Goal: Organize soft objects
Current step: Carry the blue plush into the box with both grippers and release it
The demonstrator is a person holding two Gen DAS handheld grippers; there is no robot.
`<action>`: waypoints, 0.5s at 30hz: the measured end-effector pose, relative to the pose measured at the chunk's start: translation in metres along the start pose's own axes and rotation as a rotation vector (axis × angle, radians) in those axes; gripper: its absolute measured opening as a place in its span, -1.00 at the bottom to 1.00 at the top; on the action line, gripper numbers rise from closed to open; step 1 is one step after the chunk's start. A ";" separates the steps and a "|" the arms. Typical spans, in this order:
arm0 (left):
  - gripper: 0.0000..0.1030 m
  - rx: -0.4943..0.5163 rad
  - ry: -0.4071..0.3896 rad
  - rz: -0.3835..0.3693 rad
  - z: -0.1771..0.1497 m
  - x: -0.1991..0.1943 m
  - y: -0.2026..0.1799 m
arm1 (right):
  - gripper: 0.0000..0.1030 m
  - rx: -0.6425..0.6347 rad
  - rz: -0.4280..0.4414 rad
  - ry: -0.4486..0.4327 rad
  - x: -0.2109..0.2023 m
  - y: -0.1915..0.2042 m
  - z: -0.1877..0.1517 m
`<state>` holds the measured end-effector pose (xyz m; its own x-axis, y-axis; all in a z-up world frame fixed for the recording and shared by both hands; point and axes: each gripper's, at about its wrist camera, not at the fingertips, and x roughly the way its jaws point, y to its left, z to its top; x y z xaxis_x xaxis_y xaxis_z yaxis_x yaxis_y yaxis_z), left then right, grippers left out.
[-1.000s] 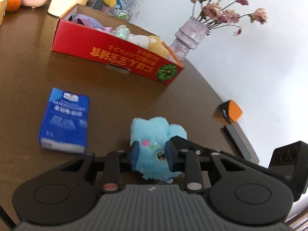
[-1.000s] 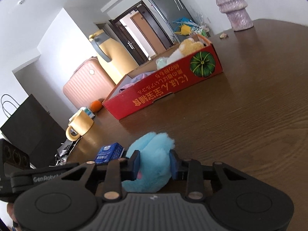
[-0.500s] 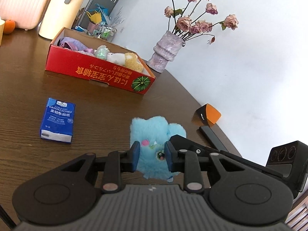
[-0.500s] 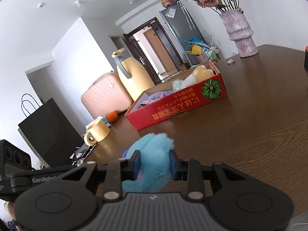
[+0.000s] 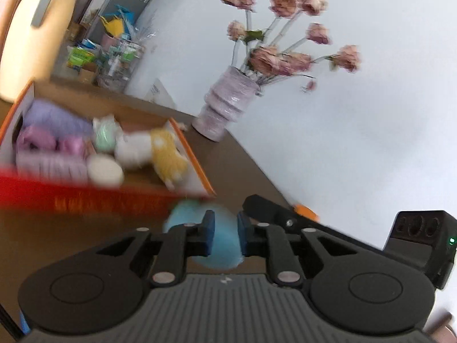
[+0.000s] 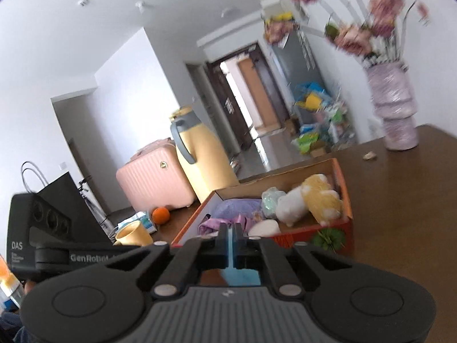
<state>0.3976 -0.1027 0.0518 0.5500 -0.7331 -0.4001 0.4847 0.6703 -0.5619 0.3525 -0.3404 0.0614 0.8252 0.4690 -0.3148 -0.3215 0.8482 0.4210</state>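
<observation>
Looking through the left wrist view, I have the left claw (image 5: 223, 228) pinching the blue plush toy (image 5: 222, 243), its two pads pressed into the fluff on either side, and the toy hangs near the front corner of the red cardboard box (image 5: 85, 197). The right claw's arm reaches in from the right edge and meets the same toy. My worry is the double hold: if the two claws drift apart or turn differently, the plush could stretch, twist out of one grip, or drop on the worktop (image 5: 71, 237) short of the box. This view is smeared, so I can't judge how much height I have over the box's front wall; catching that wall could shove the light box along. Inside lie a yellow-and-white plush (image 5: 160, 154), a mint plush (image 5: 105, 134), purple soft things (image 5: 51, 131) and a white pad (image 5: 104, 170), which leave bare floor mostly at the right end. The vase of dried roses (image 5: 225, 111) stands just past that end, and a wide swing could tip it. In the right wrist view, the right claw (image 6: 231, 243) is nearly pressed together, with only a thin sliver of blue plush between its pads, a shallow bite that may slip. Beyond the box (image 6: 300, 237) stand a yellow mug (image 6: 134, 233), an orange (image 6: 160, 215), a yellow thermos jug (image 6: 202, 160) and a pink suitcase (image 6: 151, 177), all well clear of my path.
</observation>
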 end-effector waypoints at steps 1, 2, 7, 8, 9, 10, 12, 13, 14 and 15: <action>-0.71 0.010 0.000 0.034 0.015 0.015 0.004 | -0.95 -0.005 -0.016 0.005 0.017 -0.007 0.009; -0.70 0.018 0.002 0.053 0.025 0.028 0.008 | -0.95 -0.001 -0.030 0.012 0.034 -0.014 0.018; -0.55 -0.047 0.073 0.152 0.056 0.085 0.051 | -0.85 0.039 -0.111 0.113 0.100 -0.056 0.037; -0.41 -0.032 0.071 0.158 0.052 0.083 0.054 | -0.78 0.010 -0.123 0.109 0.096 -0.059 0.033; -0.12 -0.005 0.071 0.159 0.045 0.078 0.056 | -0.69 -0.033 -0.128 0.097 0.088 -0.061 0.027; -0.03 0.025 0.072 0.164 0.038 0.074 0.057 | -0.56 -0.064 -0.142 0.097 0.082 -0.062 0.020; 0.02 0.068 0.090 0.185 0.024 0.069 0.058 | -0.11 -0.108 -0.179 0.127 0.072 -0.067 0.002; 0.05 0.077 0.114 0.180 0.017 0.070 0.058 | -0.11 -0.114 -0.189 0.148 0.069 -0.070 -0.006; 0.05 0.080 0.137 0.161 0.010 0.071 0.058 | -0.12 -0.106 -0.189 0.174 0.067 -0.075 -0.013; 0.05 0.069 0.163 0.151 0.005 0.076 0.058 | -0.12 -0.078 -0.199 0.198 0.067 -0.080 -0.021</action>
<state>0.4712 -0.1188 -0.0077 0.5053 -0.6287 -0.5911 0.4535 0.7762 -0.4380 0.4238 -0.3719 -0.0108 0.7712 0.3235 -0.5483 -0.2033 0.9413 0.2695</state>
